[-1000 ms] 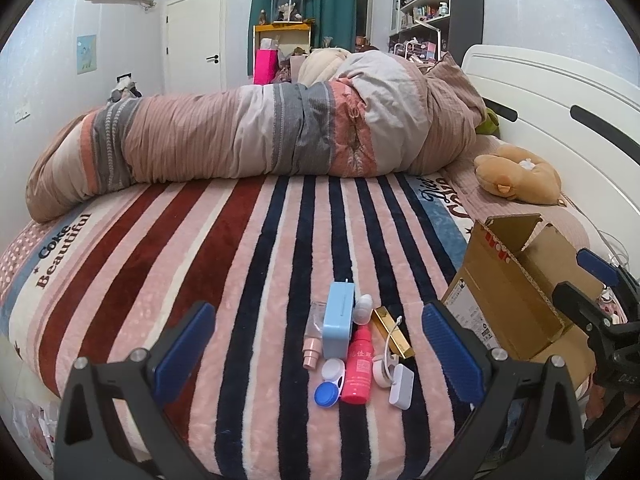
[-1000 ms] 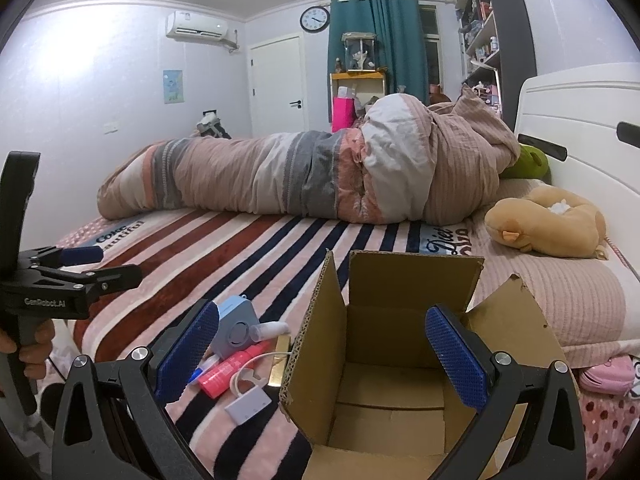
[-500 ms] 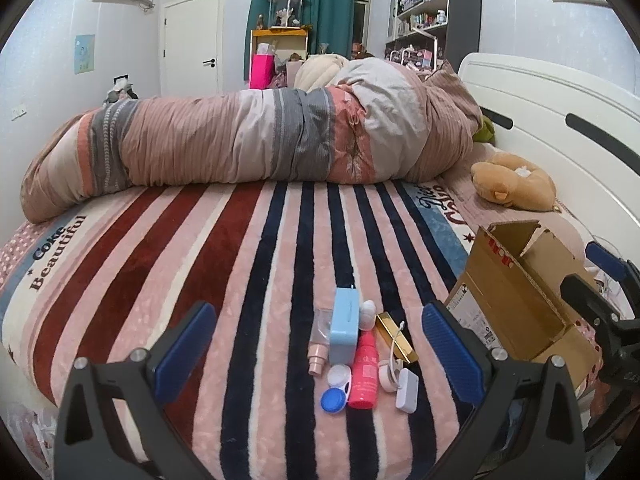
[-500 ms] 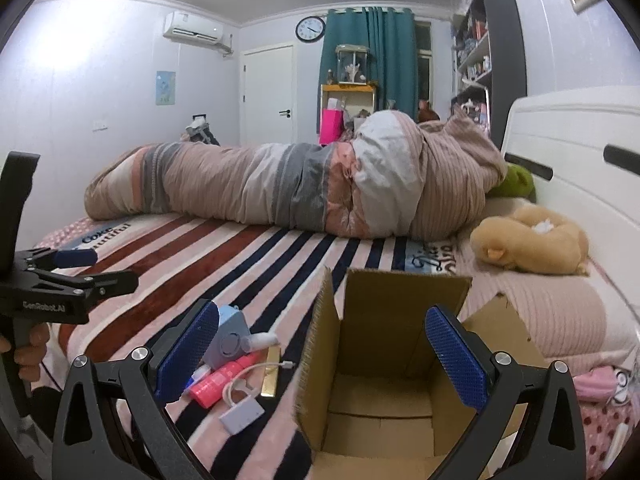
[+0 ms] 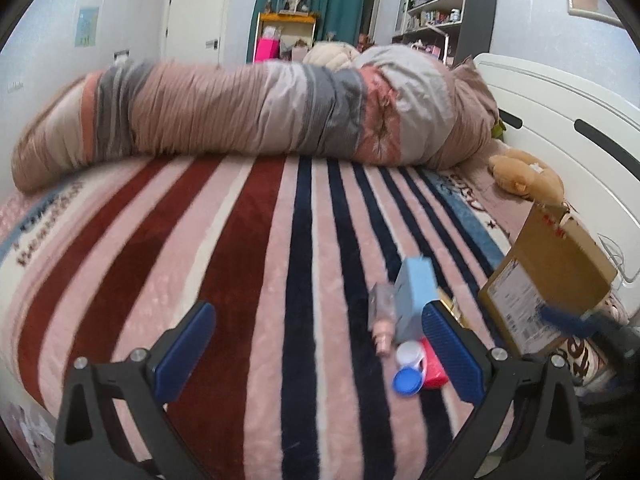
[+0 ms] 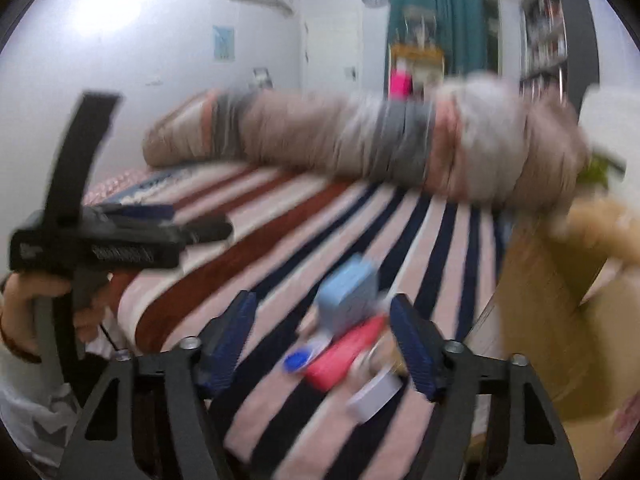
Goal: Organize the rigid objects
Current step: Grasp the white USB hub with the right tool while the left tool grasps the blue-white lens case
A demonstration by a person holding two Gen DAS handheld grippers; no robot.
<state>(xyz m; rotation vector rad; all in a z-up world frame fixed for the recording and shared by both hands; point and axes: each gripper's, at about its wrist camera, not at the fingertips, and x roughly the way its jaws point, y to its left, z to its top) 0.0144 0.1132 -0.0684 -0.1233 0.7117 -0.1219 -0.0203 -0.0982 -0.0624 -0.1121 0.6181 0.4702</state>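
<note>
Toiletries lie in one tight cluster on the striped blanket [image 5: 248, 280] of the bed, near its right side, just left of the open cardboard box [image 5: 548, 276]. I count one light-blue case [image 5: 414, 300], one small pink-capped bottle [image 5: 382, 320], one red tube [image 6: 344, 356], one contact-lens case with a white and a blue cup [image 5: 408, 368], one white adapter with a cord [image 6: 374, 396], and a gold item that is mostly hidden; motion blur may conceal more.

All look light and stiff. The blue case is boxy, so its flat sides should offer the surest hold. The red tube and the bottle are rounded and probably slippery, best pinched across the middle. The lens case is low and flat, awkward to lift off soft plush, and the adapter's cord may drag its neighbours.

The left hand-held gripper [image 5: 320, 356] hovers empty with its jaws wide apart, just left of the cluster. The right hand-held gripper [image 6: 324, 344] is also spread and empty, pointed at the blue case and red tube, which sit between its pads in view; whether it touches anything I cannot tell through the blur.
</note>
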